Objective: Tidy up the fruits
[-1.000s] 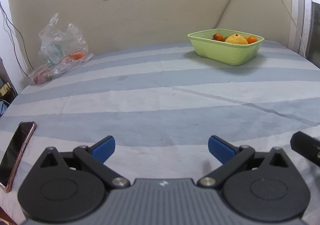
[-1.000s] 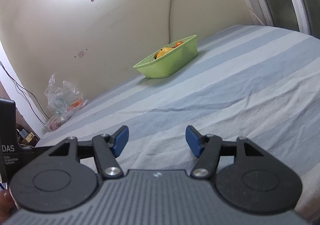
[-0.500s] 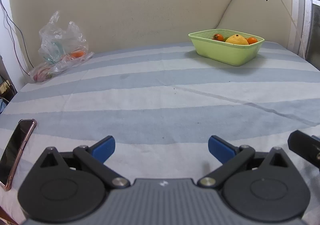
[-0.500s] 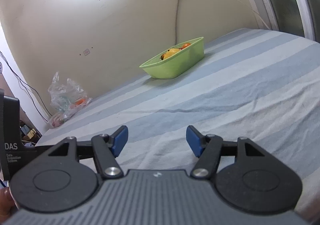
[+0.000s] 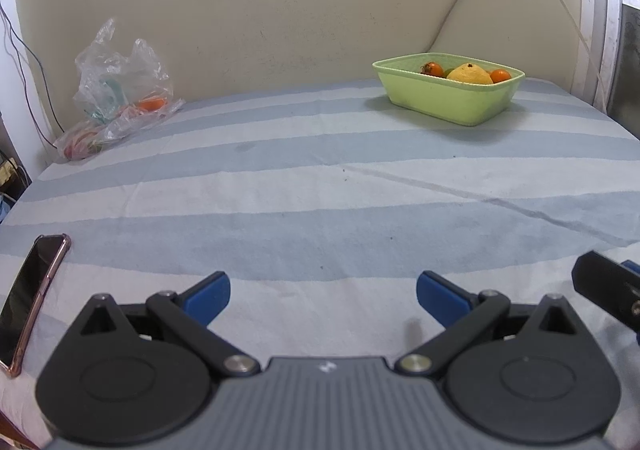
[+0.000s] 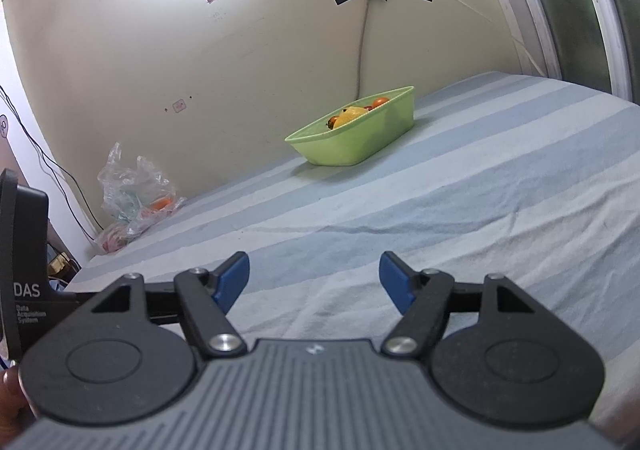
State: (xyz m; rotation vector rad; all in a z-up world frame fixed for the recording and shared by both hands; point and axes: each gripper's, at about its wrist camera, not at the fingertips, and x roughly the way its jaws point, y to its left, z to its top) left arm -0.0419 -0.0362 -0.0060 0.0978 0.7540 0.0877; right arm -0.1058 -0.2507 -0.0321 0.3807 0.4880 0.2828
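Both grippers' fingers (image 5: 208,296) spread — fruit tub (image 5: 452,99) far beyond, untouched.

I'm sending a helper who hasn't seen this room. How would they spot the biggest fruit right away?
Find the striped cloth, then the light green tub near the wall at its far right. The yellow fruit sits mid-tub, bigger and paler than the small orange-red fruits either side.

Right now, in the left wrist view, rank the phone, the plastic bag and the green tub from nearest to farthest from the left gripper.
1. phone, flat on the bedsheet, beside the left gripper, on its left.
2. plastic bag and green tub: both by the far wall, bag left, tub right; too close to call.
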